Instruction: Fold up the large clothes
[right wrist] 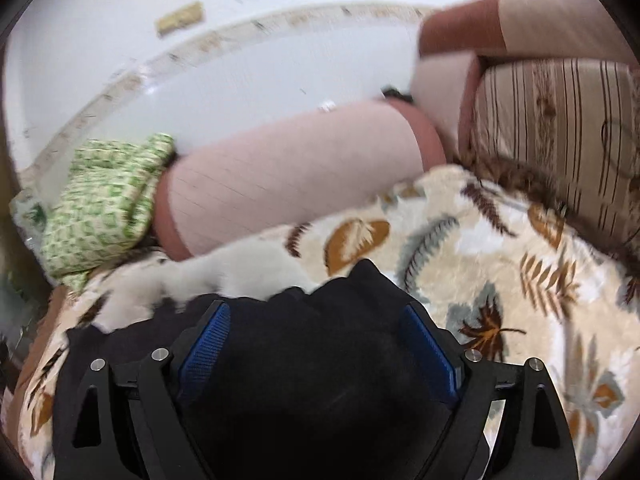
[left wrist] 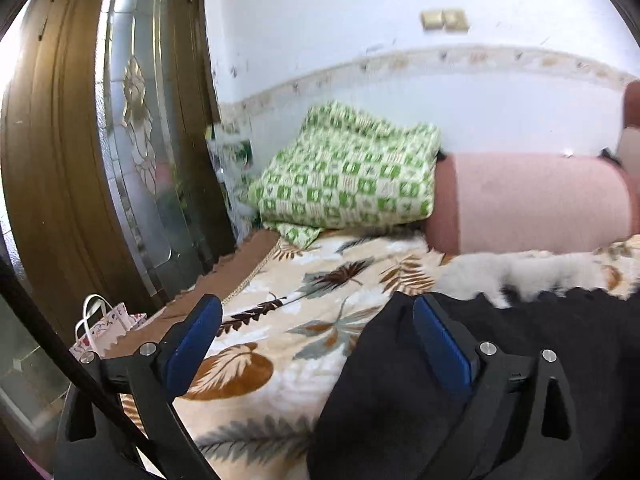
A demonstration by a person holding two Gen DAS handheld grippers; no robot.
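Observation:
A large black garment [left wrist: 500,380] lies on a leaf-patterned blanket [left wrist: 280,308]; it also fills the lower middle of the right wrist view [right wrist: 320,380]. A white furry part [left wrist: 540,274] shows at its far edge, and again in the right wrist view [right wrist: 240,272]. My left gripper [left wrist: 316,320] is open, its left finger over the blanket and its right finger over the garment's left edge. My right gripper [right wrist: 316,328] is open, with the black cloth bunched up between its blue pads [right wrist: 424,348]. Whether the pads touch the cloth is unclear.
A green checked pillow [left wrist: 348,172] and a pink bolster [left wrist: 532,200] lie against the white wall. A striped cushion [right wrist: 560,140] stands at the right. A wooden door with glass [left wrist: 132,140] and a small paper bag [left wrist: 104,328] are at the left, beyond the bed's edge.

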